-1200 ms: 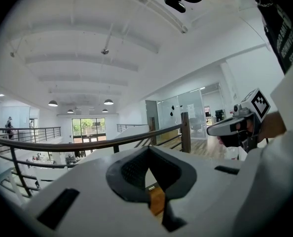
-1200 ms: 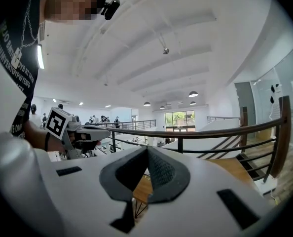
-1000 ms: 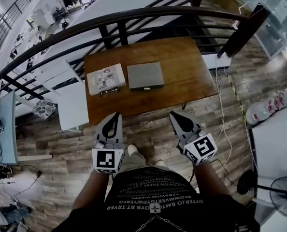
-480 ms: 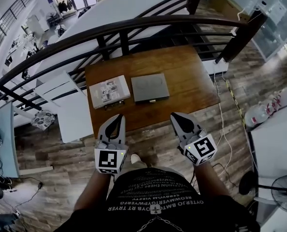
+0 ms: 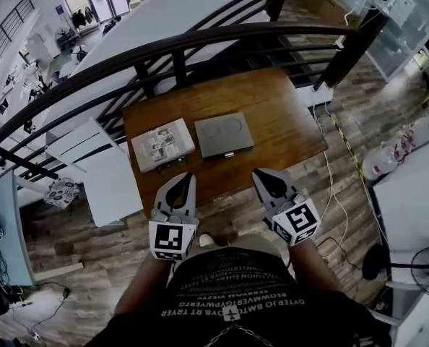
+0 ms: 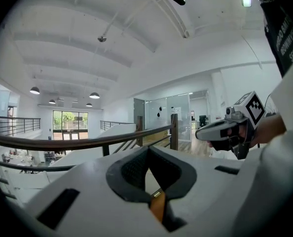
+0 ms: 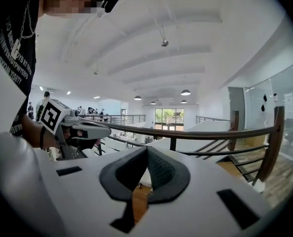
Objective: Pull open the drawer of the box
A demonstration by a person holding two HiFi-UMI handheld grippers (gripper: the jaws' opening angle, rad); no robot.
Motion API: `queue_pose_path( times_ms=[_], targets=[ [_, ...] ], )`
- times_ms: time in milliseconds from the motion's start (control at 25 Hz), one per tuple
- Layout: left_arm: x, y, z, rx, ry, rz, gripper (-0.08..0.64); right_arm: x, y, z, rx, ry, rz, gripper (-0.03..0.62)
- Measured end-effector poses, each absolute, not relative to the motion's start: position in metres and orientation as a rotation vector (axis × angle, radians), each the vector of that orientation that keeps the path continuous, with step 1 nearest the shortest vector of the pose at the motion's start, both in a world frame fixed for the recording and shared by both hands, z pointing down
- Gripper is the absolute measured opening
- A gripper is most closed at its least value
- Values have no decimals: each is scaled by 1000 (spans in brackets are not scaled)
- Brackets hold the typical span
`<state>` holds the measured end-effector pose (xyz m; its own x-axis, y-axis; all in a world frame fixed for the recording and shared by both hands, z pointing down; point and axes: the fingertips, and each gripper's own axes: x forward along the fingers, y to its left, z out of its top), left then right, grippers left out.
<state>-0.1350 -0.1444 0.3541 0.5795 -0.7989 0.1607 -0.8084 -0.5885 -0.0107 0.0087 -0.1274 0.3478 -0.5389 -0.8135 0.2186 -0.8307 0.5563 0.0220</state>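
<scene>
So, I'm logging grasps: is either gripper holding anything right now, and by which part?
Nothing is held: the left gripper and right gripper are both shut and empty.

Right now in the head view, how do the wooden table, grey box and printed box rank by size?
Wooden table: largest by far.
Grey box and printed box: look about alike, so unranked.

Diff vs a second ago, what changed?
The left gripper and the right gripper moved forward toward the table, tips now at its near edge. Nothing grasped; both stay shut and empty. The grey box and the printed box lie untouched.
</scene>
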Motion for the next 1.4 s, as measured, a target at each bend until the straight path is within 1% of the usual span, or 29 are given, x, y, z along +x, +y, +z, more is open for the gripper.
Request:
queue_pose_path(
  times_ms=[240, 440, 640, 800, 1160, 1400],
  targets=[
    [-126, -145, 373, 2725, -1349, 281, 0, 23, -120, 382, 1420, -2541, 203, -3],
    [-127, -160, 393, 2704, -1356, 326, 0, 43, -110, 436, 1410, -2462, 364, -3],
    [-121, -189, 422, 2676, -1378, 386, 0, 53, -115, 481, 1336, -2402, 428, -4],
    [-104, -213, 446, 2639, -1359, 411, 2, 51, -146, 515, 1280, -2393, 415, -4],
    [-71, -258, 500, 2582, -1365, 425, 0, 42, -201, 563, 1144, -2431, 401, -3],
    [-68, -280, 544, 2493, -1401, 437, 0, 38, -233, 601, 1096, -2418, 503, -4]
  ],
)
